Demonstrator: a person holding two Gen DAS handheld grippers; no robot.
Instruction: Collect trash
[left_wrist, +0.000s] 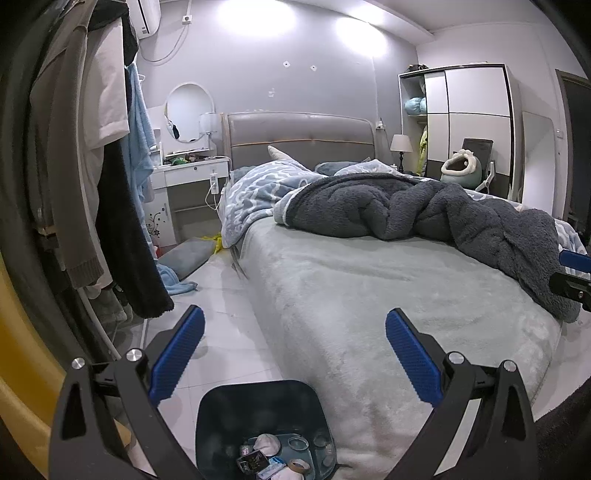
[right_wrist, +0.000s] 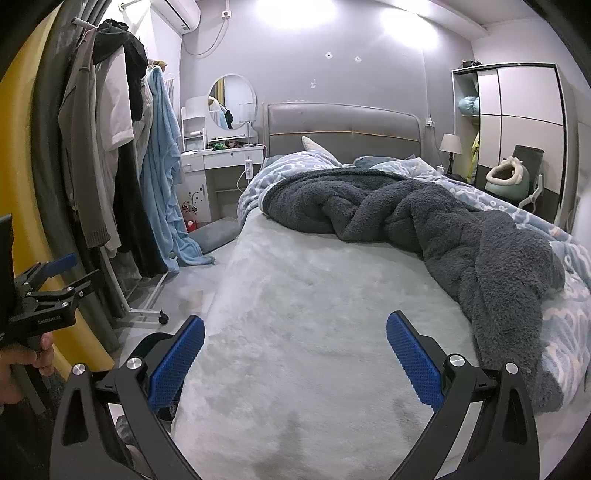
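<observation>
Both grippers, left (left_wrist: 294, 349) and right (right_wrist: 295, 350), are held wide open and empty over a bed (left_wrist: 369, 295), with a trash-filled bin (left_wrist: 229, 413) seen on the floor below the left one.

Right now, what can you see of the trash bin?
The trash bin is dark teal, looks like smooth plastic, has a rounded-square mouth and no lid. It stands upright on the pale tiled floor, close beside the foot corner of the bed, directly below the open left gripper, which does not touch it. Its bottom holds small litter: crumpled white paper, a dark wrapper, a tape roll, round caps. The right wrist view shows only a dark sliver of it.
</observation>
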